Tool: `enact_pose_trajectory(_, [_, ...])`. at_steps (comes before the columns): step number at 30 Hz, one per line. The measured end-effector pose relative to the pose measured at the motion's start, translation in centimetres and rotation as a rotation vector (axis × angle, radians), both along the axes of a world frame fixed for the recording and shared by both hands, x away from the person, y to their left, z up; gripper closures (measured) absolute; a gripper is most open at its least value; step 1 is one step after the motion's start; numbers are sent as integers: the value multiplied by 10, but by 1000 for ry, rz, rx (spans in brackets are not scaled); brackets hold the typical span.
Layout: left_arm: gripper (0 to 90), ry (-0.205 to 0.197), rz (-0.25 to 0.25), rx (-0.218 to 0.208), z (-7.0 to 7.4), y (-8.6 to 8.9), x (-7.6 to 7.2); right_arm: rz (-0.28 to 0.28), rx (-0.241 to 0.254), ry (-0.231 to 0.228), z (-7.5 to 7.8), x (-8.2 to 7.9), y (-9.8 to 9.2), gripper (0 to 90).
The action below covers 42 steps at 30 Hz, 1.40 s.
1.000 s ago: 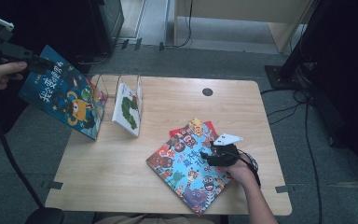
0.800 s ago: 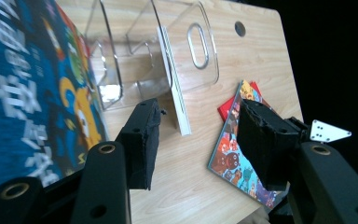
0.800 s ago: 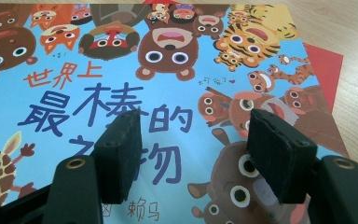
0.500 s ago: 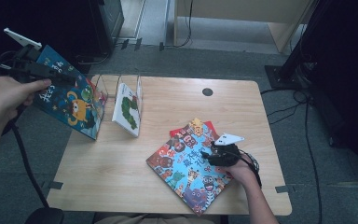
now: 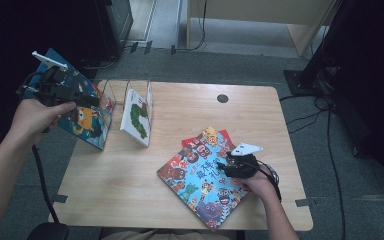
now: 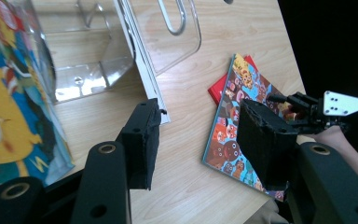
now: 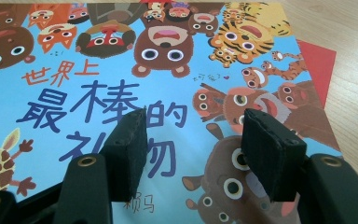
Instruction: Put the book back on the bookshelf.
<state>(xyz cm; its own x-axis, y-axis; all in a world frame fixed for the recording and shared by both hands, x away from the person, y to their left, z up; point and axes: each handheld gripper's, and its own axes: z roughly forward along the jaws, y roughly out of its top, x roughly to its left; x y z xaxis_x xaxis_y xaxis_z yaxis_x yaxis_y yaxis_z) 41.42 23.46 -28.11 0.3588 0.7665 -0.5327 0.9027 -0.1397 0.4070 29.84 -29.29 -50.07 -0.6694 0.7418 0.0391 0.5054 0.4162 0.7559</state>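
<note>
At the desk's (image 5: 130, 185) left edge, my left tongs (image 6: 198, 135) stand spread with bare wood between the pads, pinching nothing. Their own camera puts the monster book (image 6: 9, 116) just beside the left jaw, leaning upright against the clear rack (image 6: 98, 70). It also catches my other hand across the desk. From above I see what that camera cuts off: the caterpillar book (image 5: 137, 115) standing in the rack's next slot, cover outward.

Near the front right corner, my right tongs (image 7: 193, 140) hang low over the animal book (image 7: 74, 93). Their jaws have just been closing but are spread, with only the flat cover under them. Their camera reads the cover's lettering and shows the red book (image 7: 314, 60) poking out beneath its far corner. The high view gives the animal book lying askew to the front edge.
</note>
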Motion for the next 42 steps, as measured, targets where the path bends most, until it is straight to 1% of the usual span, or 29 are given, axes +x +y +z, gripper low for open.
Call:
enact_pose_trajectory(2, [496,-1,-6,6,-3,-3,-2,1,0,0,0,0,0,412])
enact_pose_trajectory(5, [499,-6,-16,-8,-9,-7,-5,0,0,-1,0,0,0,415])
enact_pose_trajectory(8, [502,-5,-29,-4,-15,-12,-8,-1,0,2,0,0,-1,421])
enact_pose_trajectory(10, [507,-10,-33,-11,-18,-15,-10,-5,-1,4,0,0,-1,427])
enact_pose_trajectory(14, [511,-16,-57,-4,-27,-24,-15,-9,3,5,0,-1,-1,438])
enact_pose_trajectory(16, [518,-23,-67,-16,-32,-28,-17,-8,3,1,0,0,-2,444])
enact_pose_trajectory(18, [531,-24,-77,-15,-38,-32,-19,-10,0,2,1,-1,-3,457])
enact_pose_trajectory(22, [547,-17,-93,-30,-51,-39,-23,-19,1,5,1,-1,-5,489])
enact_pose_trajectory(23, [548,-20,-97,-34,-55,-41,-24,-20,1,0,1,-1,-6,500])
enact_pose_trajectory(24, [563,-18,-99,-32,-57,-42,-24,-21,2,0,1,-1,-6,502])
enact_pose_trajectory(25, [565,-28,-104,-28,-61,-45,-26,-22,2,-1,1,-2,-6,506])
enact_pose_trajectory(27, [569,-25,-114,-24,-67,-50,-28,-22,3,2,1,-2,-7,522])
enact_pose_trajectory(30, [578,-13,-127,-31,-76,-57,-30,-22,2,1,1,-2,-8,540])
enact_pose_trajectory(33, [598,-18,-137,-31,-83,-62,-32,-23,1,1,1,-3,-9,555])
enact_pose_trajectory(35, [606,-22,-134,-34,-89,-65,-34,-22,2,1,1,-3,-10,572])
enact_pose_trajectory(38, [634,-13,-153,-32,-100,-74,-37,-24,1,2,2,-4,-12,621])
enact_pose_trajectory(40, [644,-12,-158,-37,-107,-78,-38,-28,5,3,1,-5,-15,632])
enact_pose_trajectory(42, [666,-12,-169,-34,-112,-83,-39,-43,11,10,2,-6,-18,640])
